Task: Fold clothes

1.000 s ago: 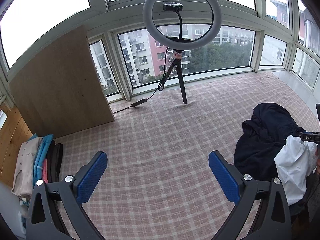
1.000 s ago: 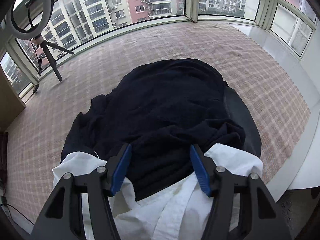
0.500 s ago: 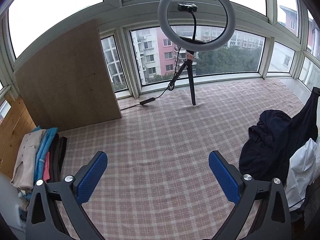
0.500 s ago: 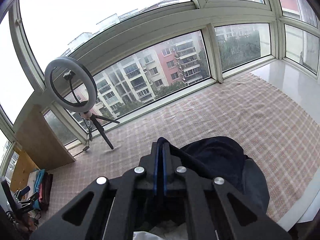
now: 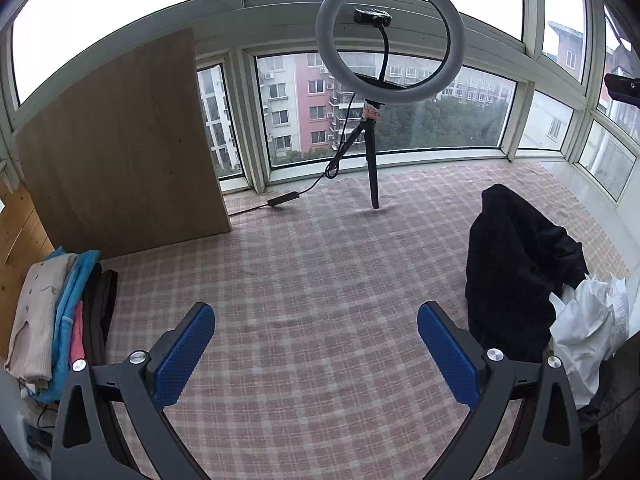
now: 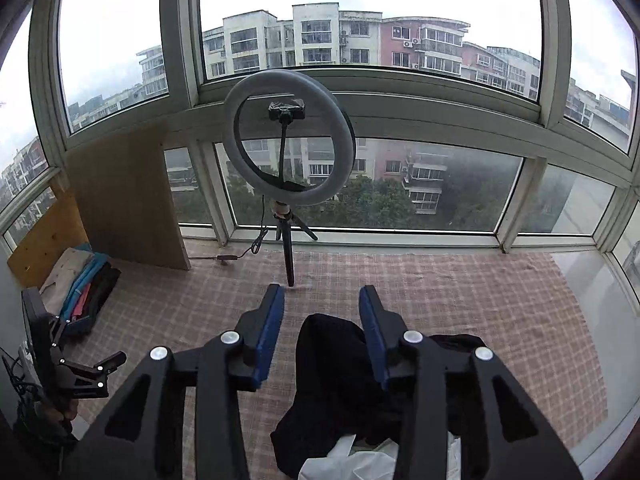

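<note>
A dark navy garment (image 5: 516,264) stands in a peaked heap at the right of the checked cloth surface (image 5: 320,280), with a crumpled white garment (image 5: 588,328) beside it. My left gripper (image 5: 316,352) is open and empty, low over the cloth, left of the heap. My right gripper (image 6: 322,320) is open, high above the navy garment (image 6: 328,364), which falls below its jaws; the white garment (image 6: 352,460) shows at the bottom. Part of the right gripper shows at the left wrist view's right edge (image 5: 624,90).
A ring light on a tripod (image 5: 390,46) stands at the back by the windows, its cable trailing left. A wooden board (image 5: 120,148) leans at the back left. A stack of folded clothes (image 5: 56,316) lies at the left edge. The left gripper shows in the right wrist view (image 6: 80,368).
My right gripper shut on the navy garment, lifted it high, and now stands open with the garment dropping back in a peak. The left gripper tilted up slightly.
</note>
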`<move>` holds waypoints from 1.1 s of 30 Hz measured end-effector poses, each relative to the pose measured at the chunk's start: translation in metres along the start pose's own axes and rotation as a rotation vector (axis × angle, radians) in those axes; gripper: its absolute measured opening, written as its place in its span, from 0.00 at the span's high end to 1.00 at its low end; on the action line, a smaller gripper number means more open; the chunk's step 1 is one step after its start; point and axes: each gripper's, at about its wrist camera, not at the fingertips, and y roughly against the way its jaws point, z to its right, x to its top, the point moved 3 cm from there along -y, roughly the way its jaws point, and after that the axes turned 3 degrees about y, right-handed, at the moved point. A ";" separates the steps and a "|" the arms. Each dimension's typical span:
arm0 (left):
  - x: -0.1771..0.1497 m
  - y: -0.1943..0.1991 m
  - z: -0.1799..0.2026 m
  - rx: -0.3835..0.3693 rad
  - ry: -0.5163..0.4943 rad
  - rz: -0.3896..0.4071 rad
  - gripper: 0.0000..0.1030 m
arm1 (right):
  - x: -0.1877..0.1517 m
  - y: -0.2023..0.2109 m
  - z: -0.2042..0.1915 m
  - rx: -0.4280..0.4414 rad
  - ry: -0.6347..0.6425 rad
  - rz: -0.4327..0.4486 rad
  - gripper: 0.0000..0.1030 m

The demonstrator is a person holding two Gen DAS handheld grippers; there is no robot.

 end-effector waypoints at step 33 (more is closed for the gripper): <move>0.156 0.014 0.072 -0.268 0.050 0.091 0.85 | -0.290 -0.102 0.186 -0.139 -0.489 -0.404 0.32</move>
